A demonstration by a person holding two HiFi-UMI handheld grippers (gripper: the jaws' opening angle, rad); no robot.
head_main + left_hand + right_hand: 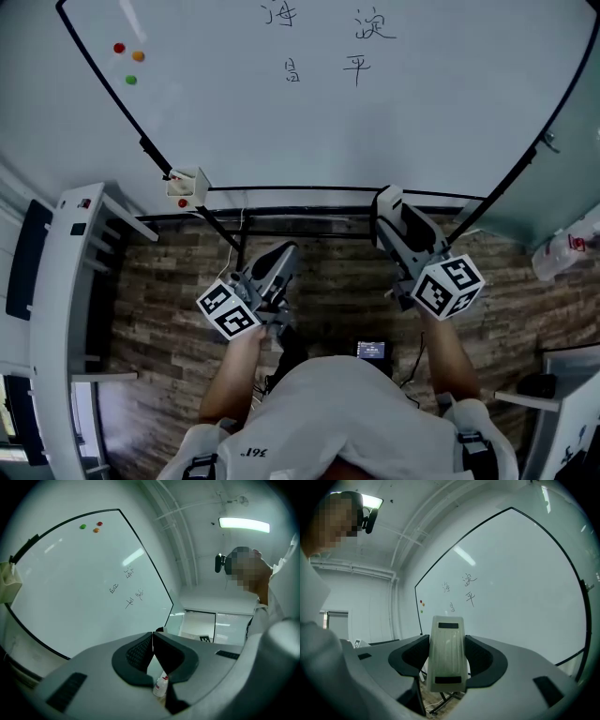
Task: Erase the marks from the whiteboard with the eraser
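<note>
Pale ribbed plastic sits between the jaws of your right tool (389, 202): that is the eraser (447, 667), clamped by its long sides, with its tip aimed at the whiteboard (422, 122). The eraser is well short of the board, down near the lower frame in the head view. Your left tool (153, 641) is clenched on nothing, its pads meeting at the tips.

The marks (323, 42) are four small handwritten characters in two rows, high on the board and about mid-width, so the job now is to reach up.

- Raise the right tool to the top row before you touch the surface.
- I can't tell which face carries the felt; check, then roll your wrist so that face lies flat, not on an edge, which would likely smear.
- Press evenly and sweep sideways across one row, then drop to the next.
- The board stands on a stand, so a hard push may rock it; your free left tool could steady the frame.
- Stay clear of the coloured magnets (138, 56) at the upper left and the small holder (187, 185) on the frame.
</note>
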